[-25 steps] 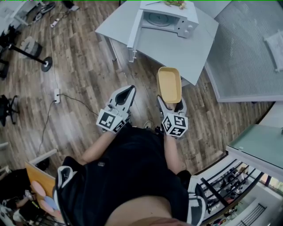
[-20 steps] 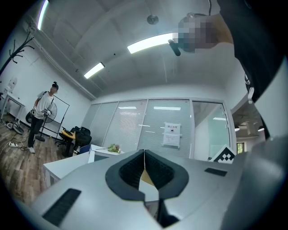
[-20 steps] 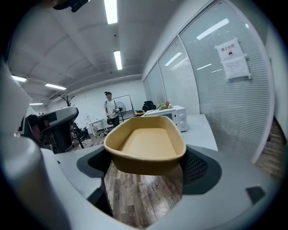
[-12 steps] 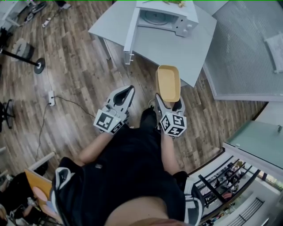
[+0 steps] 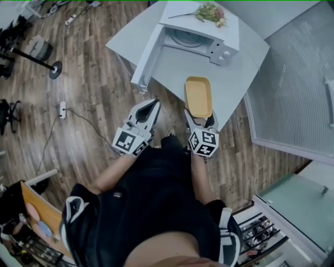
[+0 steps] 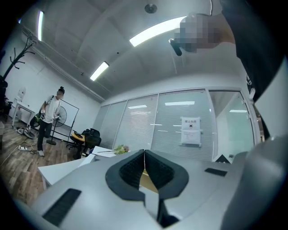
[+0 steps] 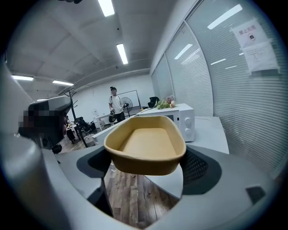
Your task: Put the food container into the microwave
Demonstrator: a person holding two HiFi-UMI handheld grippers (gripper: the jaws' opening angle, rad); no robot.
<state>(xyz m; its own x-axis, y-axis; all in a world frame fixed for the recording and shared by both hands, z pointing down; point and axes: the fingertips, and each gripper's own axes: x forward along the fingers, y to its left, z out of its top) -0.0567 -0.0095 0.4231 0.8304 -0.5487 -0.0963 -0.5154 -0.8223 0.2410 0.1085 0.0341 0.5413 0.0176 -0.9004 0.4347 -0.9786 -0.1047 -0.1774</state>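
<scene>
The yellow, empty food container (image 5: 199, 97) is clamped at its near end by my right gripper (image 5: 201, 121), which is shut on it. It hangs level over the near edge of the white table (image 5: 240, 68). In the right gripper view the container (image 7: 146, 143) fills the space between the jaws, with the white microwave (image 7: 180, 117) beyond it. The microwave (image 5: 201, 31) stands at the table's far side with its door (image 5: 147, 57) swung open to the left. My left gripper (image 5: 147, 111) hovers over the floor left of the container; its jaws (image 6: 144, 168) are shut and hold nothing.
Flowers (image 5: 209, 11) lie on top of the microwave. A fan stand (image 5: 39, 57) and a power strip (image 5: 62, 109) with its cable are on the wooden floor at left. A glass partition (image 5: 292, 88) runs along the right. A person (image 6: 49, 117) stands far off.
Both grippers have come closer to the table. The container, earlier over the floor in front of the table, now hangs over the table's near edge. Both grippers stay shut.
</scene>
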